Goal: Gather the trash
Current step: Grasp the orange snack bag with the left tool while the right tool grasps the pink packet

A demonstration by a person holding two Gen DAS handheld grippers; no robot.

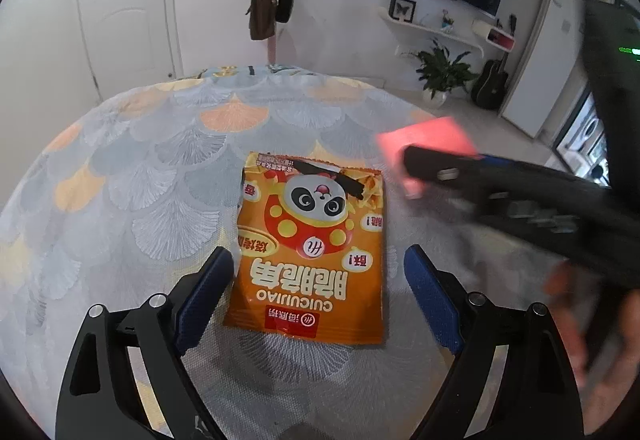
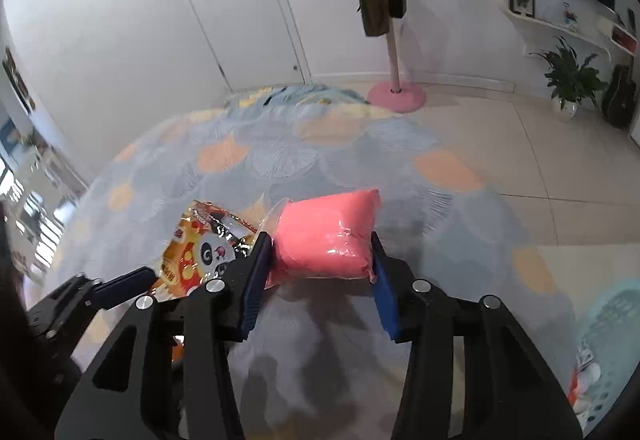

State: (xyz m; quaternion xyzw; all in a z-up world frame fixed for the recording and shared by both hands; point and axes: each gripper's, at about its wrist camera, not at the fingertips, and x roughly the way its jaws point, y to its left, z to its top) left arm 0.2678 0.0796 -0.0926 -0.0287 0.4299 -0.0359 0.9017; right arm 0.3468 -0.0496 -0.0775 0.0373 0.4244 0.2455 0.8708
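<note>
An orange snack packet [image 1: 316, 252] with a panda print lies flat on the patterned tablecloth [image 1: 140, 176]. My left gripper [image 1: 319, 251] stands open astride its near half: the left pad is at the packet's edge and the right pad is clear of it. My right gripper [image 2: 319, 236] is shut on a pink plastic-wrapped packet [image 2: 324, 236], with a blue pad pressed against each side. From the left wrist view the pink packet [image 1: 424, 140] shows blurred at the tip of the right gripper [image 1: 424, 166], right of the snack packet. The snack packet [image 2: 200, 248] also shows at the left of the right wrist view.
A pale blue basket [image 2: 612, 320] with something inside sits low at the right, beyond the table's edge. A hand [image 1: 600, 328] holds the right gripper. Farther off on the tiled floor stand a pink coat stand [image 2: 396, 96] and a potted plant [image 2: 568, 80].
</note>
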